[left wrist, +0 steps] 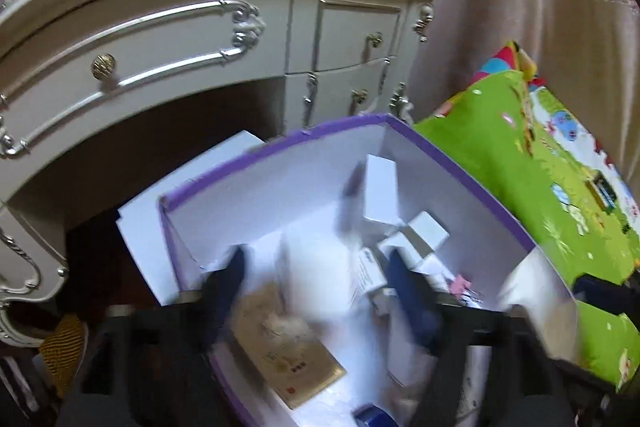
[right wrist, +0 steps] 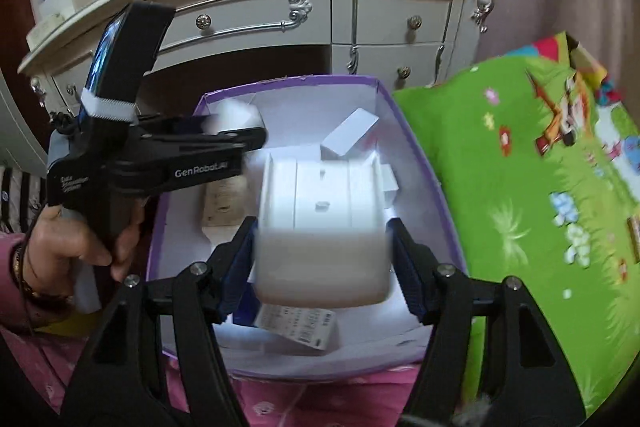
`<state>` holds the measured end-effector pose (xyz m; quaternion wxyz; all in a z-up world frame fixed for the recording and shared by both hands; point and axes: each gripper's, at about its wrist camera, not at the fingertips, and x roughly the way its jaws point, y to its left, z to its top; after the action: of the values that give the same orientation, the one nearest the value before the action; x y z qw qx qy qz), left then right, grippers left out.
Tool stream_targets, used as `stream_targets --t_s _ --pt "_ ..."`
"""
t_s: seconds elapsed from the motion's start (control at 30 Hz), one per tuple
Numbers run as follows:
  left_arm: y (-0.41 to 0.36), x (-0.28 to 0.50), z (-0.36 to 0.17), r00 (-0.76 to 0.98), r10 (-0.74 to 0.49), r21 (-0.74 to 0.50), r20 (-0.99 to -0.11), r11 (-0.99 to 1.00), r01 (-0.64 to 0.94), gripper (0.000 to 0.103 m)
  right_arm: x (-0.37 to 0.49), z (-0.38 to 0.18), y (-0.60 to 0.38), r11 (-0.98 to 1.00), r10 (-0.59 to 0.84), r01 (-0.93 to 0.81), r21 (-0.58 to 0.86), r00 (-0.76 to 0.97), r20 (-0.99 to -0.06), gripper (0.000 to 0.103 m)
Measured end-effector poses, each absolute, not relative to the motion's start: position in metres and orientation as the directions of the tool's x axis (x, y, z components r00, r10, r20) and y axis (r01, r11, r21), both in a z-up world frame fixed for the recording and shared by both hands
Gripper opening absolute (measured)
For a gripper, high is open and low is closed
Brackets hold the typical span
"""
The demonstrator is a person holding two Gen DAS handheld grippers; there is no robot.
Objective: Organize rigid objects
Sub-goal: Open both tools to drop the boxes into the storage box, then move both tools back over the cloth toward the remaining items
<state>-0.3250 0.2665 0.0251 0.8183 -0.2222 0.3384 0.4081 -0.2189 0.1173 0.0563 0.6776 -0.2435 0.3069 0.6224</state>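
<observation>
White, blurred box (right wrist: pixel 322 239) sits gripped in the right claw (right wrist: pixel 322 247); left claw (left wrist: pixel 316 291) spread, empty.

Both views are softly, evenly lit indoors, bowed and darkened at fisheye edges, with motion blur smearing the purple-rimmed white cardboard box (left wrist: pixel 452 163) contents.

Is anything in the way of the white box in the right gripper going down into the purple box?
The white box sits between the right gripper's fingers over the purple box. Smaller white cartons and a labelled packet already lie below it.
</observation>
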Motion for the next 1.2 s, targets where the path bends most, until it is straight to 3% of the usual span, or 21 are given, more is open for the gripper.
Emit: stream_targets --t_s 0.17,0.37,0.43,0.5,0.63,0.7,0.9,1.13,1.2 --pt "0.259 -0.316 0.034 0.433 0.545 -0.048 -0.718 0.581 -0.812 0.092 -0.201 0.066 0.088 0.190 0.732 -0.980 0.053 0.105 -0.673 0.085" --pt "0.229 -0.269 0.045 0.509 0.464 -0.067 -0.725 0.688 -0.722 0.092 -0.128 0.070 0.017 0.453 0.694 -0.887 0.091 0.287 -0.660 0.087" --pt "0.213 -0.243 0.052 0.568 0.385 -0.117 -0.728 0.746 -0.656 0.092 -0.102 0.066 -0.009 0.534 0.664 -0.838 0.112 0.334 -0.669 0.088" --pt "0.189 -0.205 0.057 0.621 0.275 -0.167 -0.735 0.813 -0.558 0.102 -0.070 0.055 -0.046 0.640 0.607 -0.756 0.134 0.392 -0.691 0.088" --pt "0.134 -0.115 0.051 0.672 0.026 -0.239 -0.740 0.924 -0.298 0.103 -0.004 0.034 -0.123 0.821 0.466 -0.548 0.161 0.479 -0.744 0.088" --pt "0.107 -0.068 0.043 0.684 -0.040 -0.241 -0.728 0.949 -0.202 0.103 0.030 0.033 -0.164 0.880 0.404 -0.446 0.164 0.520 -0.753 0.088" --pt "0.069 0.040 0.010 0.610 -0.035 -0.172 -0.792 0.971 -0.168 0.103 0.139 0.013 -0.211 0.936 0.321 -0.302 0.183 0.512 -0.797 0.088" --pt "0.058 0.054 0.000 0.606 0.046 -0.081 -0.794 0.980 -0.180 0.103 0.243 -0.005 -0.196 0.929 0.331 -0.323 0.182 0.501 -0.799 0.091" --pt "0.058 0.055 0.000 0.602 0.050 -0.074 -0.797 0.981 -0.180 0.103 0.265 -0.007 -0.185 0.931 0.296 -0.343 0.124 0.513 -0.806 0.092"
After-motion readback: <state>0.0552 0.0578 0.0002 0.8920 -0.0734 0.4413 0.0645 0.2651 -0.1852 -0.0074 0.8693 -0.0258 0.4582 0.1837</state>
